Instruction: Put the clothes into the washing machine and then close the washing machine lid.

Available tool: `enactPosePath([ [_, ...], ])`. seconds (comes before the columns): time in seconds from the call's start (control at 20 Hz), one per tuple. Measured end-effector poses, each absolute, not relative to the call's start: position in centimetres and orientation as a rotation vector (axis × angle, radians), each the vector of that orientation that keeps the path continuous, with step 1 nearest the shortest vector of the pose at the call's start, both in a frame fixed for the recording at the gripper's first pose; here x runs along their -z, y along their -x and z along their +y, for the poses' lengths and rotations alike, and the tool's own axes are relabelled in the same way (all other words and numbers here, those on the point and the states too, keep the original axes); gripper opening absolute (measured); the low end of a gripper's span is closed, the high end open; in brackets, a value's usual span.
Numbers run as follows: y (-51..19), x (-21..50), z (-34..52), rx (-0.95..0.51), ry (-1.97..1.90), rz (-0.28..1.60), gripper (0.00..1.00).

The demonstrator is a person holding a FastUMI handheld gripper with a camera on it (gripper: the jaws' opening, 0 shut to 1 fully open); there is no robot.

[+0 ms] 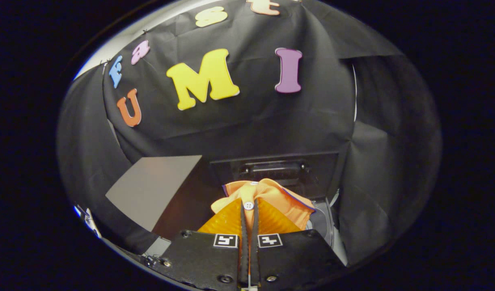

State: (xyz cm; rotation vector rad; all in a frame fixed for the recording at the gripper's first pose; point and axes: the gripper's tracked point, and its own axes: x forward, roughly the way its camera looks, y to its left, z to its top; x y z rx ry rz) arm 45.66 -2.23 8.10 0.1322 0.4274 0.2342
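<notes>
My gripper (248, 210) is shut on an orange garment (271, 194) with a white button and a thin blue trim. The cloth is pinched between the two amber fingers (227, 220) and bunches up just ahead of them. Beyond the garment stands the dark washing machine (273, 167), with its back panel and a slot-like part facing me. Part of the machine's grey round opening (322, 222) shows to the right of the fingers, below the hanging cloth. The garment hides most of the opening.
A grey flat panel (154, 190), maybe the raised lid, slants up on the left of the machine. Black cloth walls close in behind and on both sides. A white edge (87, 220) shows low at the left.
</notes>
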Motion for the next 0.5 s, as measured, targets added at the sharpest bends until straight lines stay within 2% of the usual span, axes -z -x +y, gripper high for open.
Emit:
enactPosePath([
  [0.5, -52.1, 4.4, -3.0, -0.126, -0.107, 0.683, 0.05],
])
